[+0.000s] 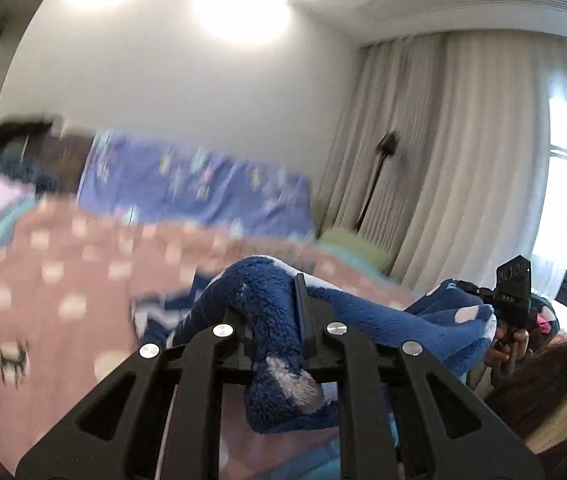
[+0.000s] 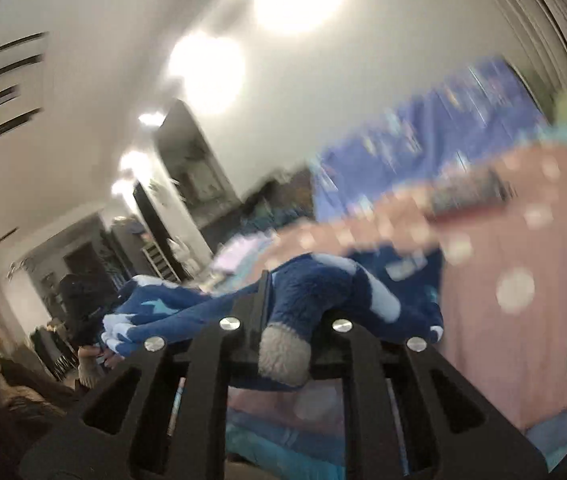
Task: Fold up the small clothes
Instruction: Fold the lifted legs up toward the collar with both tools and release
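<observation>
Both black two-finger grippers, left (image 1: pixel 273 322) and right (image 2: pixel 283 320), are clamped on the fuzzy dark-blue fleece garment with pale spots, stars and grey tips (image 1: pixel 363 316), stretched between them above the pink polka-dot bedspread (image 1: pixel 63 264). No readable writing anywhere, too blurry.

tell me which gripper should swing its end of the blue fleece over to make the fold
Neither clearly; hedged, left. Left gripper and right gripper both clamp the blue fleece, held above the pink bedspread.
</observation>
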The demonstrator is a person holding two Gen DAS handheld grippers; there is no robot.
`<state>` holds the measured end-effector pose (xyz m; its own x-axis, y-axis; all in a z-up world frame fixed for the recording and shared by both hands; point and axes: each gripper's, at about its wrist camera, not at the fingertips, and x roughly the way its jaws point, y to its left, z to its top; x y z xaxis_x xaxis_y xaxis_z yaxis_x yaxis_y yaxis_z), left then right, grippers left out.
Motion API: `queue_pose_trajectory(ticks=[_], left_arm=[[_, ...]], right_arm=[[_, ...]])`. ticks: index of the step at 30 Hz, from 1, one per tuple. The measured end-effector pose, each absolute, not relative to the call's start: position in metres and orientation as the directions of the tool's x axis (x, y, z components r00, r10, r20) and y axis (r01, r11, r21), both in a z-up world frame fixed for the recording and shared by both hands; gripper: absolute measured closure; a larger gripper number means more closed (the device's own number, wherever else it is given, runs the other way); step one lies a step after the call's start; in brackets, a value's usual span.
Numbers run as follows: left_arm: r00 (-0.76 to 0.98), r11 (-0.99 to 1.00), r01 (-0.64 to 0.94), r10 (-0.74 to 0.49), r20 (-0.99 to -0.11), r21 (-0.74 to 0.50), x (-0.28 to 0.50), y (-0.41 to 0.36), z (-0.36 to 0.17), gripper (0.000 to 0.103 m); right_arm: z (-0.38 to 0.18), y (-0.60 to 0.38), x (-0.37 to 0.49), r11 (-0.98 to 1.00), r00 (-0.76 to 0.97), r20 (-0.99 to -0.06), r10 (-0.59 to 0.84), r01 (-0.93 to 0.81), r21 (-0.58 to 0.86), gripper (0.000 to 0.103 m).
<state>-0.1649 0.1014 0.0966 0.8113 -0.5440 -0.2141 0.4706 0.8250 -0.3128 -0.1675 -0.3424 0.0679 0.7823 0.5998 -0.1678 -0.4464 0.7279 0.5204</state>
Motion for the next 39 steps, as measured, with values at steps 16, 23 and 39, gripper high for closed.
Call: queue_pose_trajectory(ticks=[16,23,39], left_arm=[[0.792,0.847,0.362,-0.500,-0.351,-0.390,0.015,0.111,0.062,0.088],[0.691,0.879,0.113,-0.404,-0.599,-0.463,0.133,0.119,-0.056,0.086],[0.741,0.963,0.147,-0.258,-0.620,-0.226,0.074,0.130,-0.027,0.051]], right_arm=[[0.039,-0.331,0.024,0.764,0.804,-0.316,0.504,-0.244,0.598,0.088],[-0.056,-0.321,0.132,0.835,0.722,-0.573,0.387,-0.012,0.550,0.087],[-0.051,-0.308,0.082,0.984,0.747,-0.643,0.166,-0.172,0.054,0.028]])
